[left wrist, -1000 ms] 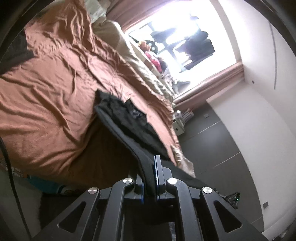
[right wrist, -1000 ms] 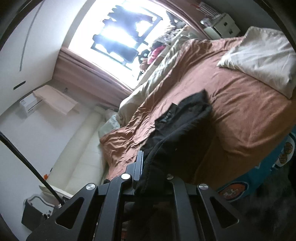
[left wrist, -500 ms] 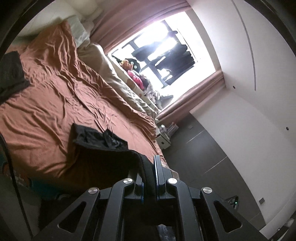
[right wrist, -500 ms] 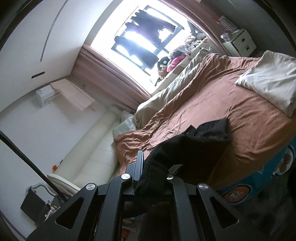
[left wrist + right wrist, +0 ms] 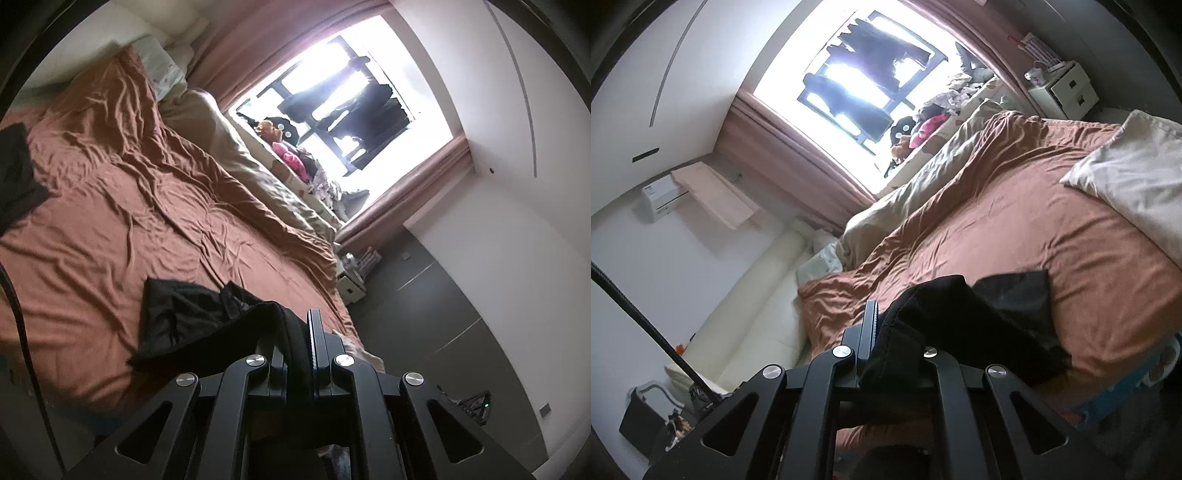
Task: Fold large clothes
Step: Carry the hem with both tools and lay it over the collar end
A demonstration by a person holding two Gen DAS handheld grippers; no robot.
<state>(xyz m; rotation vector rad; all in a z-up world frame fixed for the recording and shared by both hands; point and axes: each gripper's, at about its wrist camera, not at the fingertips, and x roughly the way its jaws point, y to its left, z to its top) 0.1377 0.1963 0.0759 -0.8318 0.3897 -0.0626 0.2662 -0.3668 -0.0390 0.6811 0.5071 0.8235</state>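
Observation:
A large black garment point(image 5: 184, 314) hangs between both grippers over the near edge of a bed with a rust-brown cover point(image 5: 110, 206). My left gripper point(image 5: 304, 334) is shut on a thick edge of it, the cloth running away to the left and resting on the cover. In the right wrist view the same black garment point(image 5: 997, 314) bunches over my right gripper point(image 5: 886, 332), which is shut on its edge; its far end lies on the brown cover point(image 5: 1015, 206). Both grippers are held above the bed's near side.
Another dark cloth point(image 5: 16, 177) lies at the far left of the bed. A white pillow point(image 5: 1130, 173) sits on the right side. A beige duvet point(image 5: 251, 170) runs along the window sill with toys. A white bedside cabinet point(image 5: 1067, 92) stands by the dark floor point(image 5: 424, 314).
Both grippers have risen and tipped upward, so more window and wall show. The black garment has lifted with them, and less of it lies on the cover.

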